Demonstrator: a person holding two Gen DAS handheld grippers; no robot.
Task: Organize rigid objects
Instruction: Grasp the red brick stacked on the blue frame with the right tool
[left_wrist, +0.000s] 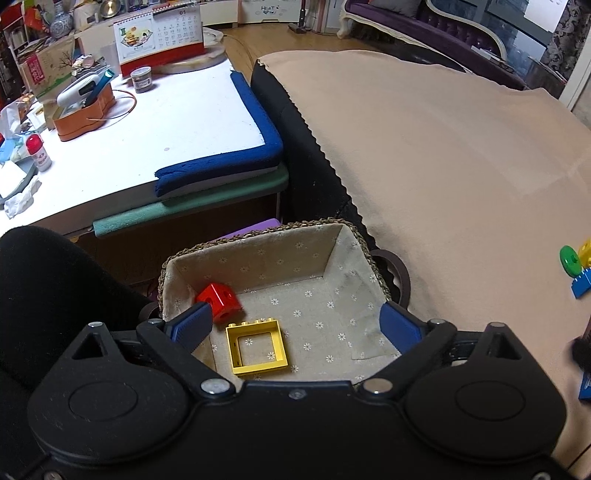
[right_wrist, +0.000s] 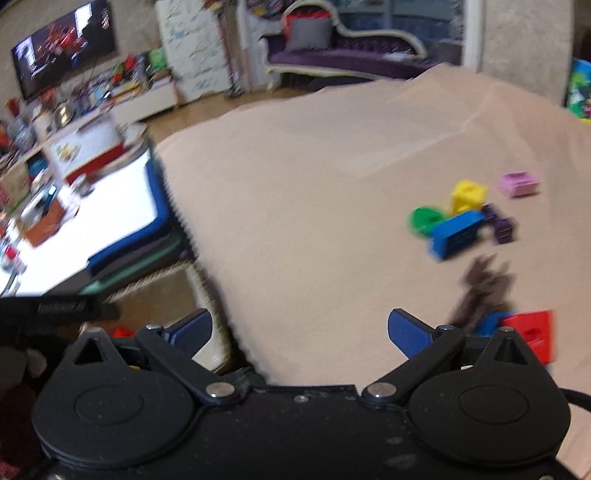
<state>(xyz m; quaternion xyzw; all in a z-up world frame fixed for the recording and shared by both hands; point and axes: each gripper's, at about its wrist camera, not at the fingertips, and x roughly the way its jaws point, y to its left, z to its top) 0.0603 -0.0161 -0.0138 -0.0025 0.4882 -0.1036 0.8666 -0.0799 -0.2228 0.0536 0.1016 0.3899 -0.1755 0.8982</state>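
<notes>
Beige blanket (right_wrist: 332, 192), wide bare middle

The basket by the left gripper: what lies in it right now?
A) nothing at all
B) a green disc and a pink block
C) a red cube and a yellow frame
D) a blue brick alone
C: in the left wrist view the basket holds a red cube and a flat yellow frame on its flowered lining, and nothing else shows inside.
</notes>
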